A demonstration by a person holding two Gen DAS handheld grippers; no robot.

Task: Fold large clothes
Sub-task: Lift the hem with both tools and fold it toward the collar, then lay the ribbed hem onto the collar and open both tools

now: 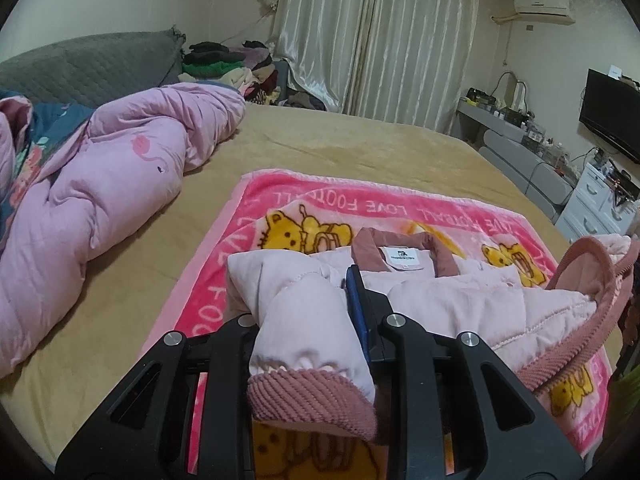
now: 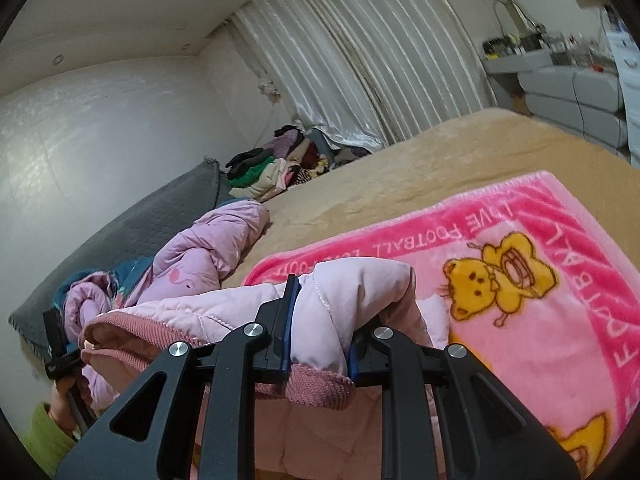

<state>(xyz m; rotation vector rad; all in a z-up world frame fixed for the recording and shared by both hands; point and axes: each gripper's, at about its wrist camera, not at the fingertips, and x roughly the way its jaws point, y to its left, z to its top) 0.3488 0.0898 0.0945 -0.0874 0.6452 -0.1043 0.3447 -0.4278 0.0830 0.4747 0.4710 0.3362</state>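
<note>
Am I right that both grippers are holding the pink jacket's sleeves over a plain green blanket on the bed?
Not quite: the blanket is bright pink with yellow bears, as the left wrist view shows. The left gripper and right gripper do hold the pink jacket sleeves.

1. The blanket (image 1: 400, 208) lies spread on the bed (image 1: 340, 140), near and to the right.
2. The jacket (image 1: 460, 288) lies on the blanket's near part, collar (image 1: 404, 256) toward the far side.
3. The quilt (image 1: 100, 184) is bunched on the bed's left, well apart from the blanket.
4. A clothes pile (image 1: 232, 64) sits beyond the bed's far left corner, before the curtain (image 1: 380, 32).
</note>
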